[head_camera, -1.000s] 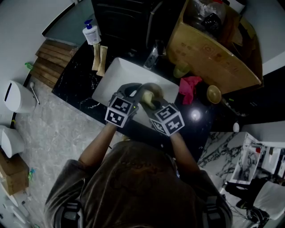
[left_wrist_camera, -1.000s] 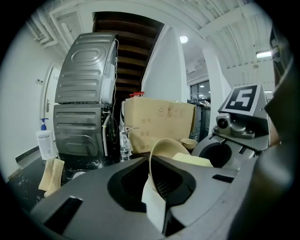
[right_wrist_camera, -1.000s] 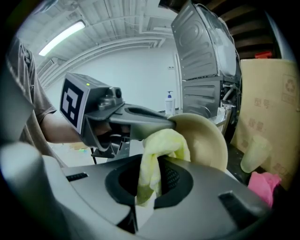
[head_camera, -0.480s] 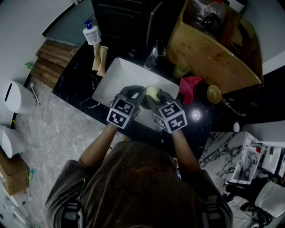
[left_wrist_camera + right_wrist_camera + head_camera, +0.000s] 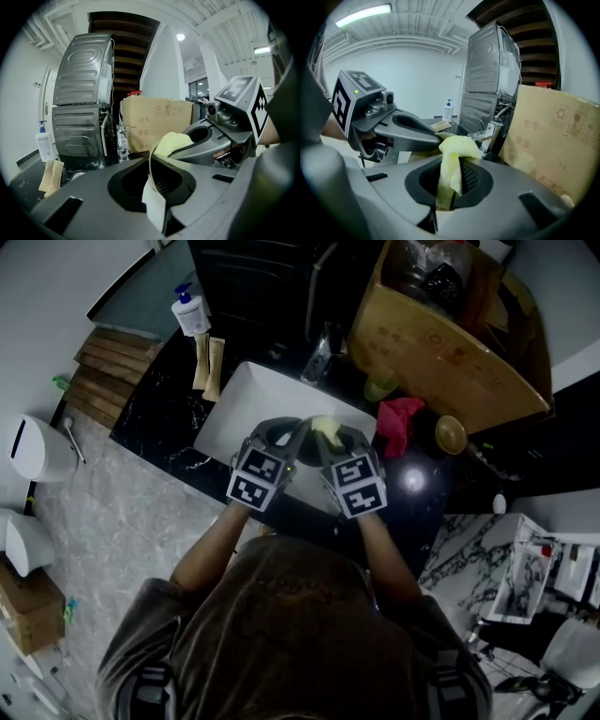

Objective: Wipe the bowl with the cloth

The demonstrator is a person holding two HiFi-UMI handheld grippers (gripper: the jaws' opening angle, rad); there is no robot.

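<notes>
**Both grippers over the sink.** The left gripper (image 5: 157,183) has its jaws closed on the rim of a pale, thin-walled bowl (image 5: 154,208). The bowl is seen edge-on, its wall rising out of the jaws and curving away beyond them.

The right gripper (image 5: 450,185) has its jaws clamped on a crumpled yellow cloth (image 5: 453,157). The cloth bunches above the jaws and folds over their tips.

The two sets of jaws point toward each other, nearly tip to tip. The cloth lies just past the left jaws, pressed against the bowl's upper edge. Whether it reaches the bowl's inside cannot be told.

Below both pairs of jaws is a white rectangular sink (image 5: 232,411) set in a black countertop (image 5: 164,413). A chrome tap (image 5: 491,132) stands just beyond the right jaws. Farther ahead is a large brown cardboard box (image 5: 441,348). A red rag (image 5: 400,424) lies on the countertop to the right of the right jaws, and a white pump bottle (image 5: 190,312) stands well to the left of the left jaws.
</notes>
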